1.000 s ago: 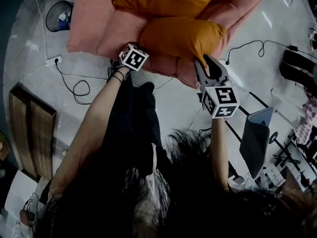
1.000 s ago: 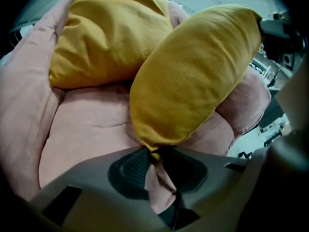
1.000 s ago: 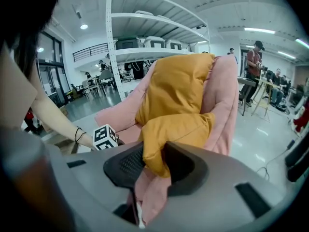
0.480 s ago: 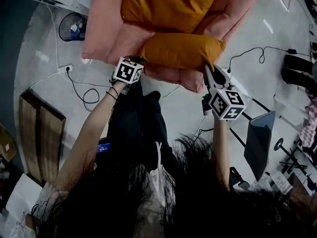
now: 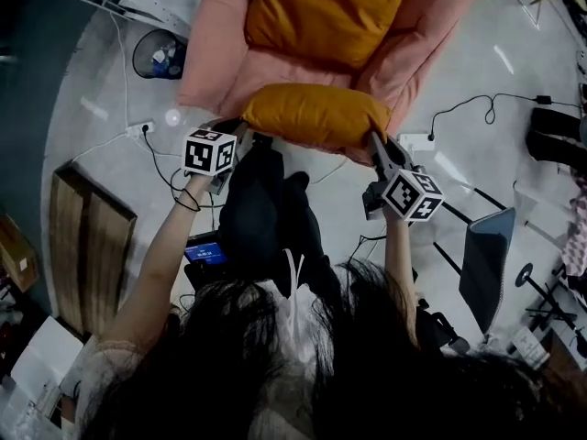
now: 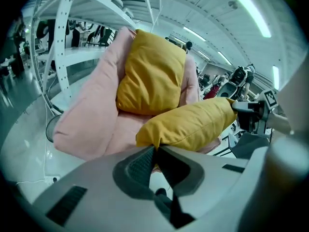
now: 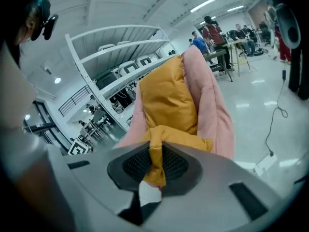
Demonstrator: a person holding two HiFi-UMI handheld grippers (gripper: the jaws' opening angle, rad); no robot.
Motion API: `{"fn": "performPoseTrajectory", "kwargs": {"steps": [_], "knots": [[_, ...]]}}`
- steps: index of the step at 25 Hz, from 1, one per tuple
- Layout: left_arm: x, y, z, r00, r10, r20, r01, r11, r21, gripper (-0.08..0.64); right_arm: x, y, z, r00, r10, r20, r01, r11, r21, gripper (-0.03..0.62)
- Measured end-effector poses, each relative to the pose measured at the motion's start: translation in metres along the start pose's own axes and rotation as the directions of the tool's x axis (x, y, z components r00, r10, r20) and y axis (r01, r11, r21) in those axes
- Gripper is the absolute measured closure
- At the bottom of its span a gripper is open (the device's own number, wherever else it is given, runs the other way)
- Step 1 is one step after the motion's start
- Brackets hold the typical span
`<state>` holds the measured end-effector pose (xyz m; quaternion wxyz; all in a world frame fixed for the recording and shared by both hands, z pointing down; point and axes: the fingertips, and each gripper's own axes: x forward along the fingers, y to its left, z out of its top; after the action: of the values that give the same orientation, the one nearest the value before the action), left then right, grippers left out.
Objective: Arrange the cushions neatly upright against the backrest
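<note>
A mustard cushion [image 5: 312,115] hangs lengthwise over the front edge of a pink padded chair [image 5: 216,62], held at both ends. My left gripper [image 5: 240,132] is shut on its left corner; in the left gripper view the fabric [image 6: 193,124] is pinched between the jaws [image 6: 155,151]. My right gripper [image 5: 374,141] is closing on the right corner, and its pads press a fold of cushion [image 7: 155,163]. A second mustard cushion [image 5: 323,15] stands upright against the pink backrest [image 7: 212,105], behind the held one.
A dark bin [image 5: 160,55] and a power strip with cables [image 5: 138,131] lie on the floor left of the chair. A wooden bench [image 5: 87,246] is at the left, a grey screen [image 5: 483,255] at the right. White shelving [image 6: 63,33] stands behind the chair.
Both grippers have closed on the front cushion's ends. The cushion and both hands have drawn back toward the person and away from the seat.
</note>
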<state>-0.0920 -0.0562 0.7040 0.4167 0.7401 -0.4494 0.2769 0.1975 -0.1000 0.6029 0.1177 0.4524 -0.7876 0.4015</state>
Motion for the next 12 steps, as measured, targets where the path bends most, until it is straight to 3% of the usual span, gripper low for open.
{"fn": "performPoseTrajectory", "kwargs": {"steps": [5,12], "knots": [[-0.041,0.011,0.015,0.999,0.043,0.0,-0.042,0.998,0.046,0.523,0.004,0.01,-0.018,1.0,0.018,0.004,-0.018,0.993,0.118,0.532],[-0.04,0.036,0.044,0.991,0.115,-0.068,-0.105,0.986,0.132,0.523,0.04,0.004,-0.033,0.999,-0.03,-0.039,0.039,0.962,0.269,0.532]]}}
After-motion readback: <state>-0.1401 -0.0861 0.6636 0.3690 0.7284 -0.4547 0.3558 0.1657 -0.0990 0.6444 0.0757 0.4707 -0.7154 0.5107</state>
